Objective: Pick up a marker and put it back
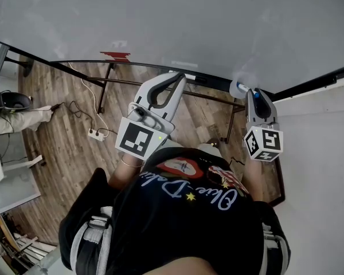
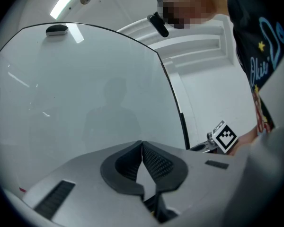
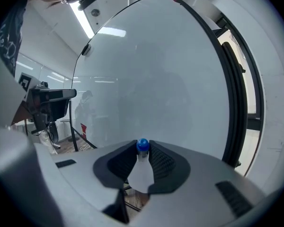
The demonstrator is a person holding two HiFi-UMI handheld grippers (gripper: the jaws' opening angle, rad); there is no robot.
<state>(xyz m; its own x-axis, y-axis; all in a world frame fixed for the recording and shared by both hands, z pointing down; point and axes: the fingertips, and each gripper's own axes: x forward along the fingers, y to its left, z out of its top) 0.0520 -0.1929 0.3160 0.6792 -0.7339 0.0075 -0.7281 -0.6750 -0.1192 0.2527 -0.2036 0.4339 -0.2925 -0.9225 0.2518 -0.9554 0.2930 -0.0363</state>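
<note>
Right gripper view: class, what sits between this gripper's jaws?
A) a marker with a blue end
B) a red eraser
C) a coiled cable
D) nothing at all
A: the right gripper has its jaws closed on a white marker, and the marker's blue end pokes out between their tips in front of the whiteboard.
</note>
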